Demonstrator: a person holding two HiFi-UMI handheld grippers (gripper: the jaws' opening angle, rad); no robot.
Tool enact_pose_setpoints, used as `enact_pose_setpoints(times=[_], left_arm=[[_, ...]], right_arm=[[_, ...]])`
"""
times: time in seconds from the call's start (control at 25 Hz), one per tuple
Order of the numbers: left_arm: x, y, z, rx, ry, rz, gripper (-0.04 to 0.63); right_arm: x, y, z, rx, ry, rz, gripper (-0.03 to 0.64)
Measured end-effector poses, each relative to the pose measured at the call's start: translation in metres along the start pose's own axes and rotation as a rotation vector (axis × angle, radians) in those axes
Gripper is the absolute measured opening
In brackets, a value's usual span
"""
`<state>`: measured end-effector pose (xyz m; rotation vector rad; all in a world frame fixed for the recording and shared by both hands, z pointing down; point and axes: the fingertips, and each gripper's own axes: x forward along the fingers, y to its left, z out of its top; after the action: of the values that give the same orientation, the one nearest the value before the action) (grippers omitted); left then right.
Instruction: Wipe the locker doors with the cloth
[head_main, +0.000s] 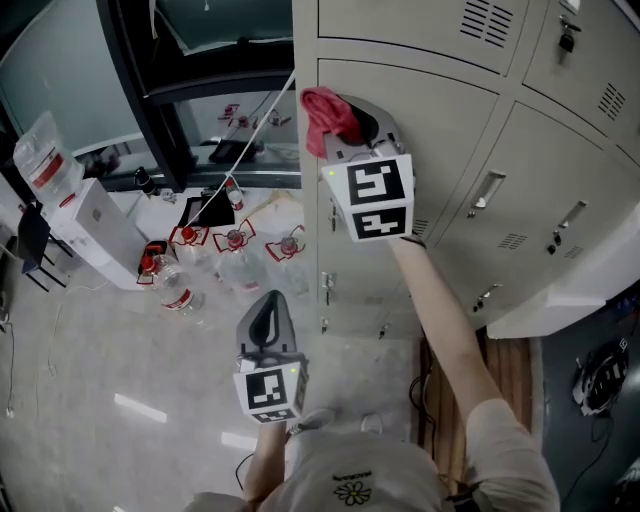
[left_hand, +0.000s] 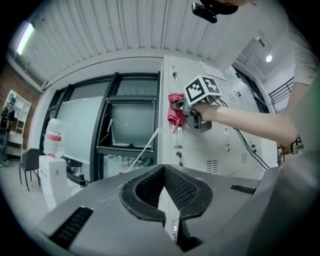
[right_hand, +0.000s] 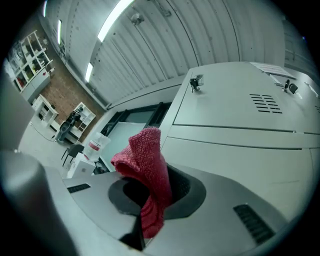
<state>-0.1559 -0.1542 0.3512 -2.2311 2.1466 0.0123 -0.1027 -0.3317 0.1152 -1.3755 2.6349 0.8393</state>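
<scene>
Beige metal lockers (head_main: 440, 130) fill the upper right of the head view. My right gripper (head_main: 352, 128) is raised to the left edge of one locker door and is shut on a red cloth (head_main: 328, 110). The cloth bunches above the jaws and touches or nearly touches the door. In the right gripper view the red cloth (right_hand: 148, 172) stands up from the shut right gripper (right_hand: 150, 202), with the door (right_hand: 240, 160) just beyond. My left gripper (head_main: 266, 322) hangs lower, away from the lockers, shut and empty. The left gripper (left_hand: 169, 202) view shows the cloth (left_hand: 175, 111) from below.
Several water bottles (head_main: 235, 245) stand on the floor by the locker's left side. A white water dispenser (head_main: 95, 230) and a dark chair (head_main: 30, 240) are at the far left. A black-framed window (head_main: 200, 90) lies behind. A white ledge (head_main: 580, 290) juts out at the right.
</scene>
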Motion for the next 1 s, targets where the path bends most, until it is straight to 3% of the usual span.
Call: enact_pose_setpoints(times=[0.2,0.44,1.0], left_arm=[[0.001,0.006,-0.001,-0.003,0.0,0.013,0.017],[0.009,-0.008,-0.004,0.001,0.006,-0.022,0.017],[0.034,-0.058,-0.004,0.035,0.006,-0.119,0.017]], right_arm=[[0.002,0.002,-0.001,-0.047,-0.001,-0.009,0.031],[-0.004,-0.008,-0.006,-0.072,0.013,-0.026,0.031],[-0.077,-0.115,-0.034,-0.105,0.064,-0.192,0.031]])
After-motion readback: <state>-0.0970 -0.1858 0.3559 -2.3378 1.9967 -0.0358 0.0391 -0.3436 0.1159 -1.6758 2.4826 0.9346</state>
